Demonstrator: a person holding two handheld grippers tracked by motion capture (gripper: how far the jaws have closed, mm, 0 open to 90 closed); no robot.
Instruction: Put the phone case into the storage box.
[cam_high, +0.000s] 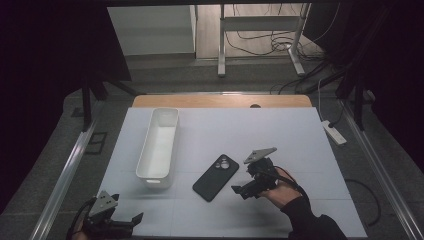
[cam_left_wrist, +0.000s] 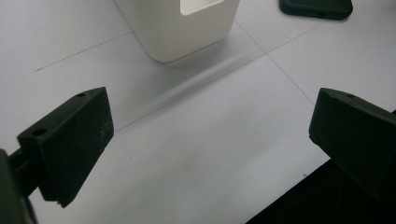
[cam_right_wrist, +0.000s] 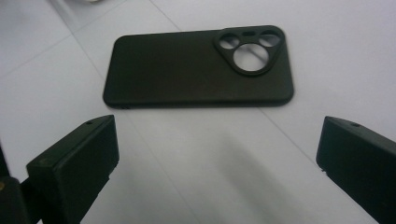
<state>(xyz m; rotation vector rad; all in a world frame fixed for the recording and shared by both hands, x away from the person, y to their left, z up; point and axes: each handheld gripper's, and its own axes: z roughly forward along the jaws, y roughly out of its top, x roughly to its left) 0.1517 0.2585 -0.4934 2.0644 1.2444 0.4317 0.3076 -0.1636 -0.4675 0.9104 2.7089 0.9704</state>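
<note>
A black phone case (cam_high: 216, 177) lies flat on the white table mat (cam_high: 285, 135), its camera cutouts toward the far end. My right gripper (cam_high: 242, 181) sits just to its right, held by a hand, jaws pointing at the case. In the right gripper view the case (cam_right_wrist: 187, 70) lies a short way ahead of the right gripper (cam_right_wrist: 217, 158), which is open and holds nothing. A white oblong bin (cam_high: 159, 147) stands left of the case. My left gripper (cam_high: 134, 225) rests at the mat's near left corner; its own view shows it (cam_left_wrist: 212, 135) open, facing the bin's near end (cam_left_wrist: 177, 32).
A corner of the case (cam_left_wrist: 316, 8) shows beyond the bin in the left gripper view. The wooden table edge (cam_high: 220, 101) runs along the far side. A power strip (cam_high: 334, 132) and cables lie on the floor at the right. Dark curtains flank the table.
</note>
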